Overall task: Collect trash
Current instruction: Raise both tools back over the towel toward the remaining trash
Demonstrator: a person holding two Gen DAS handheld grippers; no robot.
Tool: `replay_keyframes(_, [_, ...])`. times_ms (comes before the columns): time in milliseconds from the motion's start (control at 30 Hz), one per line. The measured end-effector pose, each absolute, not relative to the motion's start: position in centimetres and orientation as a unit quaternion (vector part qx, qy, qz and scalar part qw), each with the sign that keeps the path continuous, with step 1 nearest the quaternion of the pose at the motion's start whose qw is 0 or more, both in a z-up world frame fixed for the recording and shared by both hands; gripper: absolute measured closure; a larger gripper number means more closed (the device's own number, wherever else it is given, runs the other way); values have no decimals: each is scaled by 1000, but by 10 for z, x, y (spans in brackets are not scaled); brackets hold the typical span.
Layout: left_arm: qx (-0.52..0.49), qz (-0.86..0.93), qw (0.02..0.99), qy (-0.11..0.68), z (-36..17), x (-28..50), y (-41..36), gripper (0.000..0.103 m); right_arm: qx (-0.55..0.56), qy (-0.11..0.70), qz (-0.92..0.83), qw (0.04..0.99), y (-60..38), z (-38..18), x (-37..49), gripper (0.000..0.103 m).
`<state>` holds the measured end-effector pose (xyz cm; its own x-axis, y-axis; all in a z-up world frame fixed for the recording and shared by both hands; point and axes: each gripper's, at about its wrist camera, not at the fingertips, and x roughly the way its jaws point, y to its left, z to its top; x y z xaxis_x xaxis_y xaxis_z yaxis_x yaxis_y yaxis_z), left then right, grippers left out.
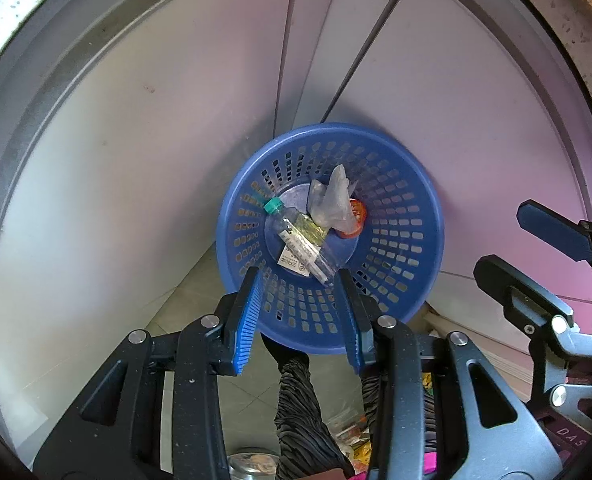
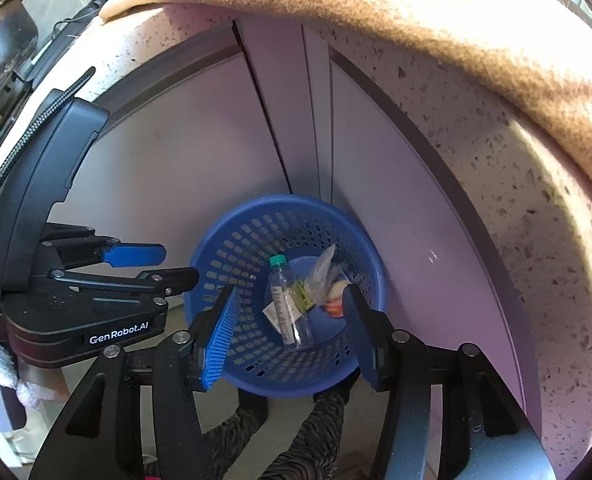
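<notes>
Hovering above a blue basket [image 1: 410, 216] by the cabinet, left gripper [image 1: 300, 280] and right gripper [image 2: 291, 292] both with fingers apart and empty, bottle [image 1: 296, 240], plastic wrap [image 1: 334, 200] lying inside.

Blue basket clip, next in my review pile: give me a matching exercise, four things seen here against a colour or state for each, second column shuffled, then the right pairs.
Things:
1. basket
2. bottle cap
3. plastic bag
4. left tongs

Colour or state:
A. clear and crumpled, lying in the basket
B. green, on a clear bottle lying on its side
C. open above the basket, nothing between the pads
D. blue, with a perforated wall, standing on the floor by a cabinet

Pairs: 1-D, 2-B, 3-A, 4-C
</notes>
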<state>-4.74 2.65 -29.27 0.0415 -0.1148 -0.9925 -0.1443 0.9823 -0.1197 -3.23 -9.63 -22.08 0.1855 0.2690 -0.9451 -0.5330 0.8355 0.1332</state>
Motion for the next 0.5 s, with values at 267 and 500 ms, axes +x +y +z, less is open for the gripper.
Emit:
replay_keyframes(267, [-87, 13, 723, 685, -277, -48, 28, 66, -108, 577, 268, 764, -98, -205, -33, 51])
replay_keyframes(500, [-82, 13, 737, 671, -249, -51, 31, 66, -100, 560, 287, 770, -104, -176, -33, 49])
